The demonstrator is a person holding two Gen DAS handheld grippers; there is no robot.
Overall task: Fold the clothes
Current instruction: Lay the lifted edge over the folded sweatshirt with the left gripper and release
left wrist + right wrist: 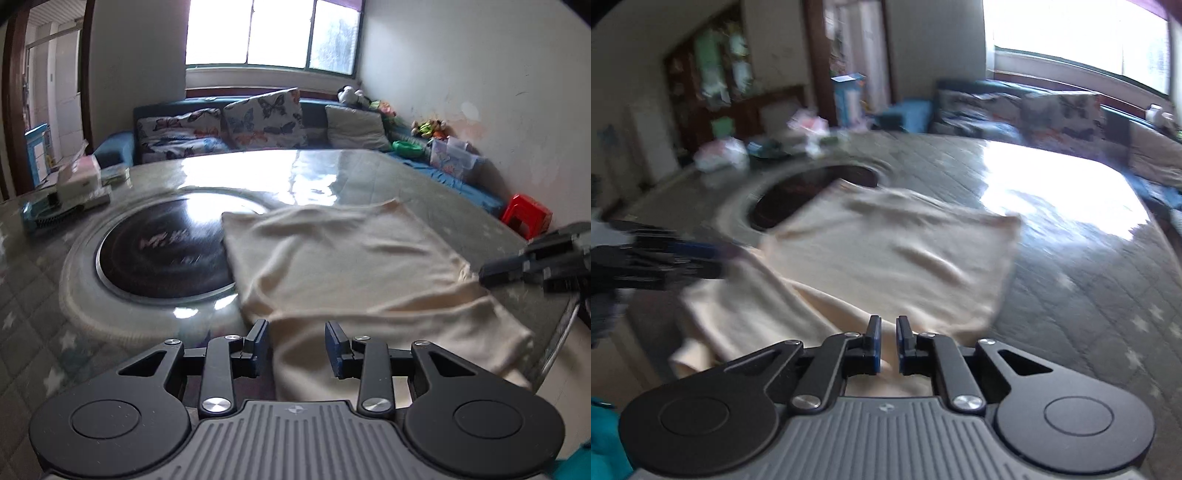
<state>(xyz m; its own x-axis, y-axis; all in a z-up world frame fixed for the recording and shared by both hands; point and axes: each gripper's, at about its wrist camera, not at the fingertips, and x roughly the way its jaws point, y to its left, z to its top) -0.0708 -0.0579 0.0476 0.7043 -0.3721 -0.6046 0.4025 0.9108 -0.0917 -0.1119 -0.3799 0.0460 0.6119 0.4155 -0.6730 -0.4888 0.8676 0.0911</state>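
Note:
A cream garment [332, 258] lies spread on the table, with a folded sleeve part hanging toward the near edge. Just above that near edge my left gripper [297, 326] is open, with nothing between its fingers. In the right wrist view the same garment [886, 251] fills the middle, and the left gripper [701, 258] is a dark blur at the cloth's left side. My right gripper [888, 321] hovers over the near hem with its jaws almost together. Cream cloth shows through the thin slit, but whether it is pinched is unclear. The right gripper's tip [487, 273] sits at the garment's right corner.
The garment partly covers a round black hotplate [159, 251] set in the glossy quilted tabletop [332, 173]. Boxes and a brush [70, 192] sit at the far left. The table's right edge [565, 325] is close, with a red stool [528, 218] beyond. A cushioned sofa [258, 122] stands behind.

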